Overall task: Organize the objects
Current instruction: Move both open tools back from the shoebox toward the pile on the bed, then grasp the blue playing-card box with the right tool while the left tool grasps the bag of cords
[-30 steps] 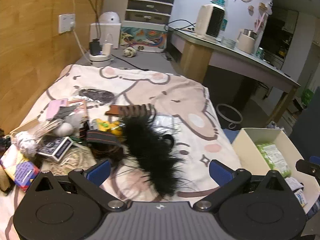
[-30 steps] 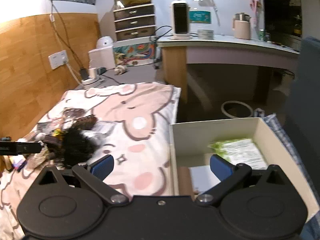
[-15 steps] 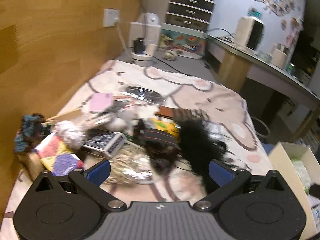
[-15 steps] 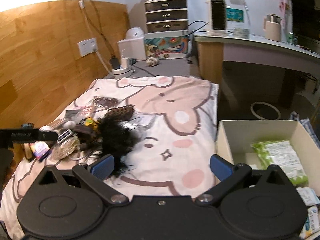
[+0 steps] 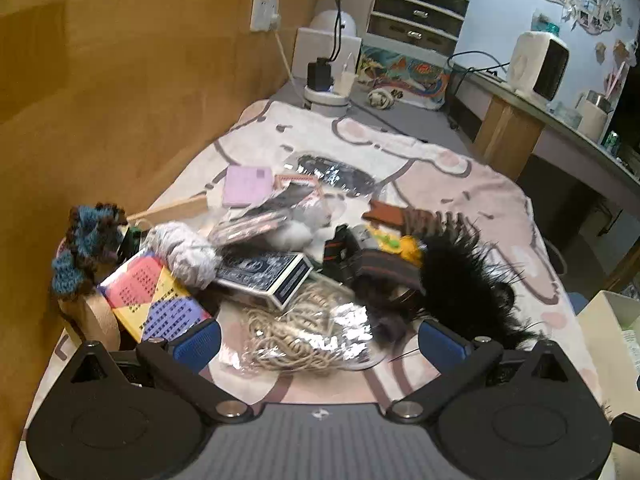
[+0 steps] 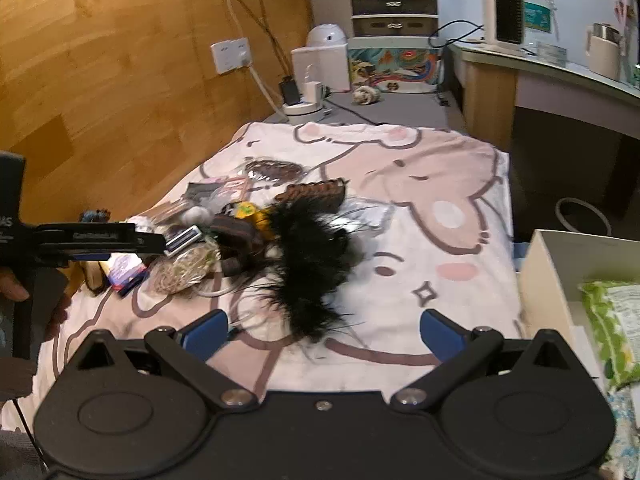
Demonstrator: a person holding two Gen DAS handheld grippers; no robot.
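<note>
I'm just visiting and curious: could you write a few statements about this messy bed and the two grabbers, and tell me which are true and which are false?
1. Both grippers, left gripper and right gripper, are open and hold nothing. True.
2. The black feathery piece lies inside the cardboard box. False: it lies on the blanket.
3. A green packet sits in the box. True.
4. The bag of cord sits on the desk. False: it lies on the blanket, in front of the left gripper.

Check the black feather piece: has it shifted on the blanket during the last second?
No. The black feather piece lies beside the brown comb and the pile, on the same cartoon print of the blanket. Only the cameras moved.
</note>
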